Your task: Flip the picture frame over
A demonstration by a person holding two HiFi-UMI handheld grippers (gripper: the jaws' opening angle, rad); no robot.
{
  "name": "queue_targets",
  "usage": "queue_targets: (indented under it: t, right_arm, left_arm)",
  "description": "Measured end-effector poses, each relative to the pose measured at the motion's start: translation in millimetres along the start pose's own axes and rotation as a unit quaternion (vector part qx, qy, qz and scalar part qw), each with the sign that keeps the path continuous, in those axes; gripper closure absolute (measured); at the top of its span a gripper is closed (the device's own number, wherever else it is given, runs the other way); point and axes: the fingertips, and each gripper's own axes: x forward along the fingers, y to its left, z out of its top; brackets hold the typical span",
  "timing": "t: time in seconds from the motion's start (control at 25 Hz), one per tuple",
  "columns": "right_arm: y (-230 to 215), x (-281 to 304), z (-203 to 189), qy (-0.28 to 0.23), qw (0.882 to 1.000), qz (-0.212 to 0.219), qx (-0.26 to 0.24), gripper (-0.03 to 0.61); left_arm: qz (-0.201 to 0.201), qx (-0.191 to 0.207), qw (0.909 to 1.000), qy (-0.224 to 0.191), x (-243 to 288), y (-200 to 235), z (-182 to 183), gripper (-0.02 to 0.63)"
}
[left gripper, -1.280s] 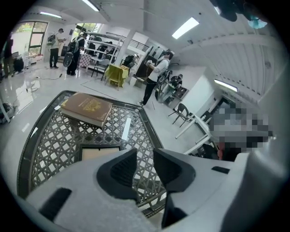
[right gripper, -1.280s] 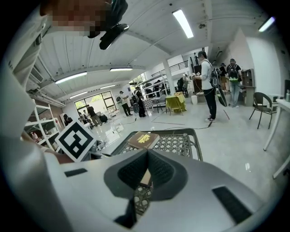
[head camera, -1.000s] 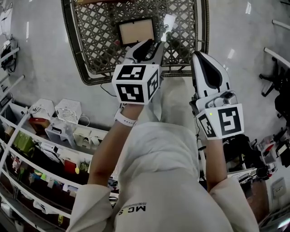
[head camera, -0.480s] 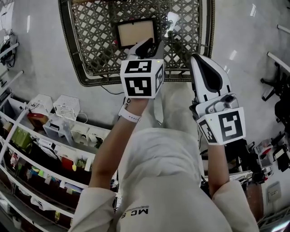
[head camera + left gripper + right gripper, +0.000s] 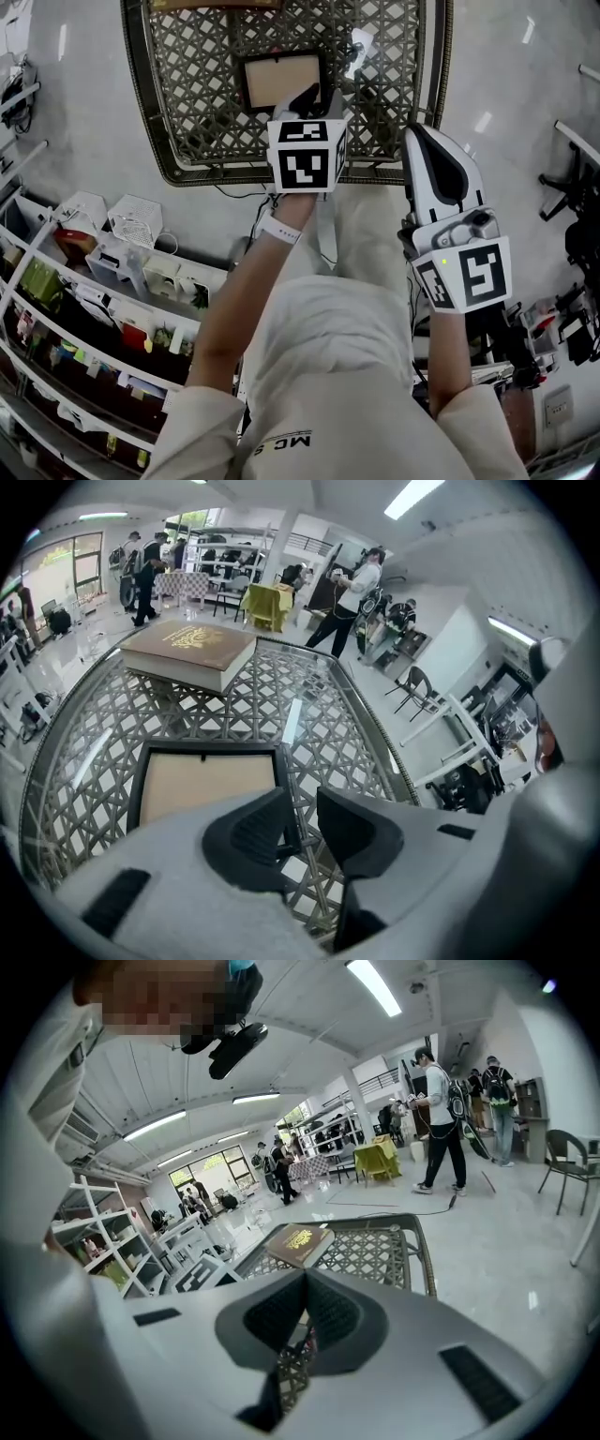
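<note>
Two fingers, left gripper [image 5: 300, 806]: narrowly apart, empty, over picture frame's [image 5: 201, 782] right edge
Fingers, right gripper [image 5: 305, 1279]: closed together, empty
Frame position: flat on lattice tabletop [image 5: 192, 84], tan panel up

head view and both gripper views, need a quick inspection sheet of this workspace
surface: lattice table with a glossy top, on a shiny floor
job's things: picture frame lying flat, plain tan panel facing up
clutter: one closed book at the table's far end
grippers: left tongs a little apart at the frame's near right corner, no grip seen; right tongs shut and empty, off the table's near edge
cables: dark cable on the floor by the table's near edge
surroundings: shelf racks with small goods to the person's left; people standing farther back
</note>
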Motion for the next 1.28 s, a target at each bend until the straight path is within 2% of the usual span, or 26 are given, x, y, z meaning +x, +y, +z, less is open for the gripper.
queue_targets:
  t: [0.2,0.56,0.64,0.92,1.12,1.28]
  right_arm:
    - [-1,0,-6,0.005,1.0,0.006,0.007,0.561]
    - [-6,-2,-10,0.009,1.0,0.008,0.009,0.561]
    - [-6,-2,-11,0.009,1.0,0.008,0.01,0.561]
    - [-3,0,-10,0.007,1.0,0.009,0.015,0.561]
    - [-1,1,-7,0.003,1.0,0.008,0.019,0.561]
    - [1,1,-8,0.002,1.0,0.009,0.02,0.561]
  left_arm:
    - [0.012,0.015,0.9998,0.009,10,4,-5,0.508]
    - [0.023,0.007,0.9994,0.023,26,7,-11,0.508]
    - [0.033,0.007,0.9991,0.023,29,11,-12,0.538]
    - [0.043,0.016,0.9986,0.025,29,10,-14,0.548]
    - [0.045,0.006,0.9984,0.034,27,11,-12,0.557]
    - [0.048,0.019,0.998,0.037,25,15,-16,0.56]
